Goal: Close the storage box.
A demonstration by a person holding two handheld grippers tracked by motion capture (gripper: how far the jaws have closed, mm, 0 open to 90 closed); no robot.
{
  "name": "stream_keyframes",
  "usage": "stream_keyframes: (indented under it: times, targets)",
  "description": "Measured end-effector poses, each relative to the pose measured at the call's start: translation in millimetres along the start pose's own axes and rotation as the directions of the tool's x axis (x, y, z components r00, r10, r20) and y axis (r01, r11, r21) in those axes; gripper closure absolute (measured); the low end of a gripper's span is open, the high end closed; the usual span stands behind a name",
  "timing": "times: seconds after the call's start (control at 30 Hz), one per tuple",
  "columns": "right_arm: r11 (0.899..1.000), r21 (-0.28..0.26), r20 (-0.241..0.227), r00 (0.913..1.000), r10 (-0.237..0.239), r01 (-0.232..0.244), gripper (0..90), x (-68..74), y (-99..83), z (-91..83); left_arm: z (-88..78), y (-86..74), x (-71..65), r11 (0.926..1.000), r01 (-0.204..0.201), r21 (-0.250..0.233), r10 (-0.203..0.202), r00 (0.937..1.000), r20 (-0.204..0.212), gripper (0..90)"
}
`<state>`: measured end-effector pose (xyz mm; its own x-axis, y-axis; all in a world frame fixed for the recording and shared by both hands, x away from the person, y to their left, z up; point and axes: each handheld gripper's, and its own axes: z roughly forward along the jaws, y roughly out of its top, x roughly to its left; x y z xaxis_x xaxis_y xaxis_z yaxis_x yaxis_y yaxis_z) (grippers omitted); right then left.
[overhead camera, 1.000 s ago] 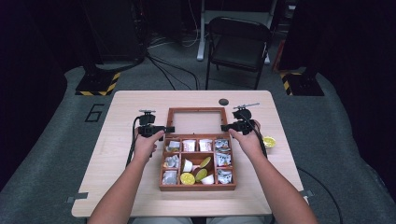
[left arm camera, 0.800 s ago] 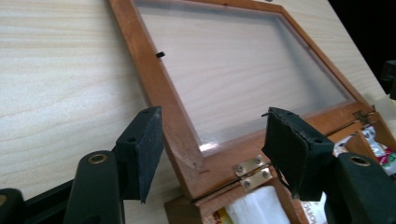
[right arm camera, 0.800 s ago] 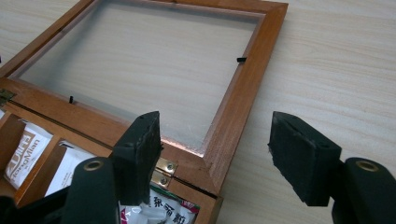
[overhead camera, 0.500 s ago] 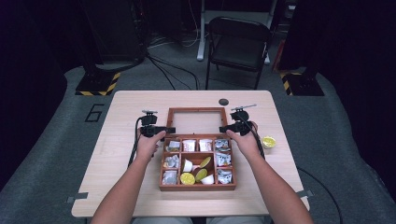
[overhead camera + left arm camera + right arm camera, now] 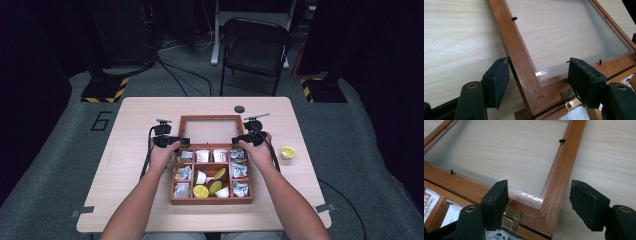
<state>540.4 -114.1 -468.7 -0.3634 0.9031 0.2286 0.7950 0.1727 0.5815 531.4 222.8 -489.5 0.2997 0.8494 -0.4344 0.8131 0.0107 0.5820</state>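
- The brown wooden compartment box (image 5: pixel 211 175) sits in the middle of the pale wooden table (image 5: pixel 130 200), near the person's edge; its glass-paned wooden lid (image 5: pixel 209 129) is thrown back flat on the table on the far side, hinged along the box's back wall
- The left gripper (image 5: pixel 176 142) straddles the lid's near left corner, its fingers (image 5: pixel 499 80) parted; they have just been opening, the frame rail between them with the left pad at its outer edge, pressing or not I cannot tell
- The right gripper (image 5: pixel 239 139) mirrors it at the near right corner, fingers (image 5: pixel 587 203) apart and just been opening, the rail between them, the outer pad clear of it
- The lid's long axis runs left to right, each hand nearest its own corner by the brass hinge (image 5: pixel 511 218), so I'd judge any next lift needs both sides together
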Motion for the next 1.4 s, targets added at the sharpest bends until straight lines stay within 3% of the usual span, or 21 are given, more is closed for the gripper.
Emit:
stream_keyframes:
  times: [0.2, 0.3, 0.57, 0.63, 0.73, 0.9, 1.27, 1.4]
  targets:
    - [0.999, 0.005, -0.026, 0.999, 0.036, -0.036, 27.8, -0.8, -0.2, 6.0, 1.4, -0.4, 0.4, 0.9999, 0.013, -0.002, -0.013, 0.9999, 0.004, 32.2]
    - [0.999, 0.004, -0.025, 0.999, 0.038, -0.038, 26.5, -1.1, 0.4, 7.5, 1.8, -0.4, 0.9, 1.0, 0.007, -0.004, -0.007, 1.0, 0.003, 32.0]
    - [0.999, 0.005, -0.034, 0.998, 0.053, -0.053, 24.5, -3.5, 0.5, 11.0, 4.3, -1.2, -0.7, 0.9992, 0.038, -0.012, -0.038, 0.9993, 0.005, 29.7]
    - [0.998, 0.005, -0.034, 0.9976, 0.059, -0.059, 24.6, -3.8, 0.3, 12.1, 4.9, -1.2, 0.1, 0.9998, 0.021, -0.008, -0.021, 0.9998, 0.001, 29.5]
    - [0.998, 0.004, -0.036, 0.9973, 0.064, -0.063, 24.2, -4.3, 0.2, 13.9, 7.3, -1.1, -0.1, 0.9988, 0.048, -0.012, -0.048, 0.9988, 0.014, 29.2]
    - [0.997, 0.014, -0.049, 0.9962, 0.072, -0.072, 22.7, -5.8, 1.1, 15.5, 8.8, -1.3, 0.6, 0.9994, 0.034, -0.006, -0.034, 0.9993, 0.014, 29.1]
    - [0.995, 0.032, -0.097, 0.9901, 0.101, -0.099, 20.7, -11.1, 1.3, 19.9, 11.1, -0.2, 0.0, 0.9988, 0.049, -0.004, -0.049, 0.9986, 0.02, 28.4]
    - [0.995, 0.033, -0.094, 0.9904, 0.101, -0.099, 20.3, -10.3, 1.7, 20.4, 10.6, 0.4, 0.1, 0.9992, 0.039, 0.003, -0.039, 0.9991, 0.018, 28.5]
